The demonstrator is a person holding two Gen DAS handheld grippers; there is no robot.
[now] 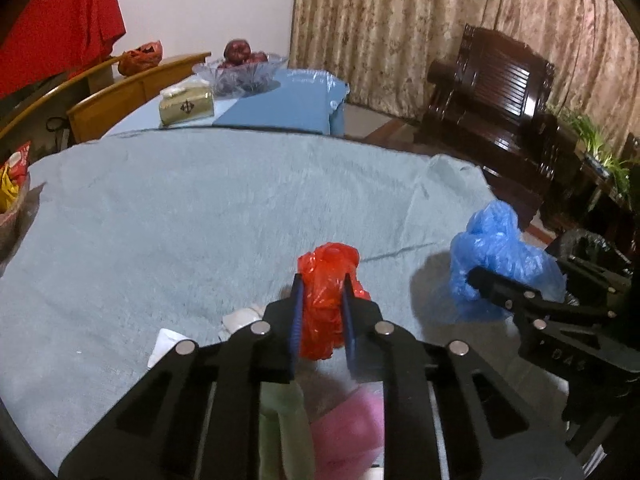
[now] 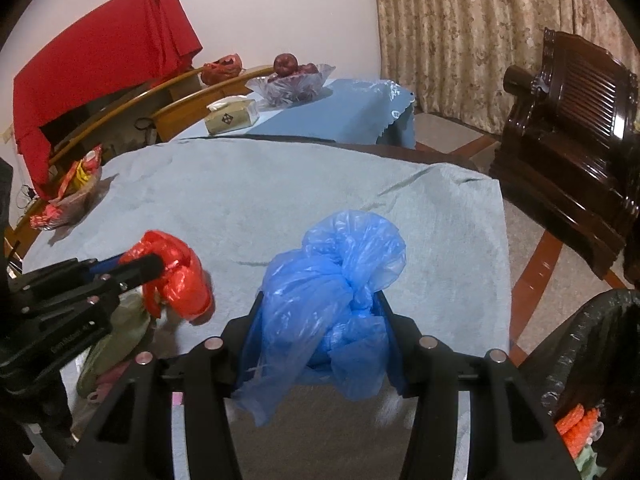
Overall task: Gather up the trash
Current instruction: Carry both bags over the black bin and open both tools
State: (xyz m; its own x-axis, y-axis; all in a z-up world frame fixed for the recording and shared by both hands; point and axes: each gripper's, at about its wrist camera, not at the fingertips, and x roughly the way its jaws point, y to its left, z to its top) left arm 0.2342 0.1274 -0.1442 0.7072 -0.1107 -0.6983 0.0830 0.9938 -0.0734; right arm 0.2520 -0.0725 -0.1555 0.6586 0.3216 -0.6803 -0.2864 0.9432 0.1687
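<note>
Crumpled red plastic is pinched between the blue pads of the left gripper (image 1: pixel 322 280), whose jaws are pressed in on a red bag (image 1: pixel 326 300); its long axis runs along the fingers, pointing away from the camera, with its bunched top sticking out past the fingertips. Beneath that gripper, pale green and pink scraps (image 1: pixel 320 432) and white tissue (image 1: pixel 240 318) are seen lying on the grey-blue fleece cover (image 1: pixel 180 220) of the table. Just to the right, a knotted blue bag (image 2: pixel 332 292) is clamped between the half-spread jaws of the right gripper (image 2: pixel 320 304); it is held upright, its knot and flared mouth pointing up and away, while a loose tail hangs down toward the camera. A black-lined bin (image 2: pixel 592 360) holding orange scraps is seen at the lower right, beside the table edge. Further off, a tissue box (image 1: pixel 187 107) and a glass bowl of red fruit (image 1: pixel 240 68) are set on a blue cloth, with a dark wooden chair (image 1: pixel 496 120) and patterned curtains (image 1: pixel 420 20) behind.
</note>
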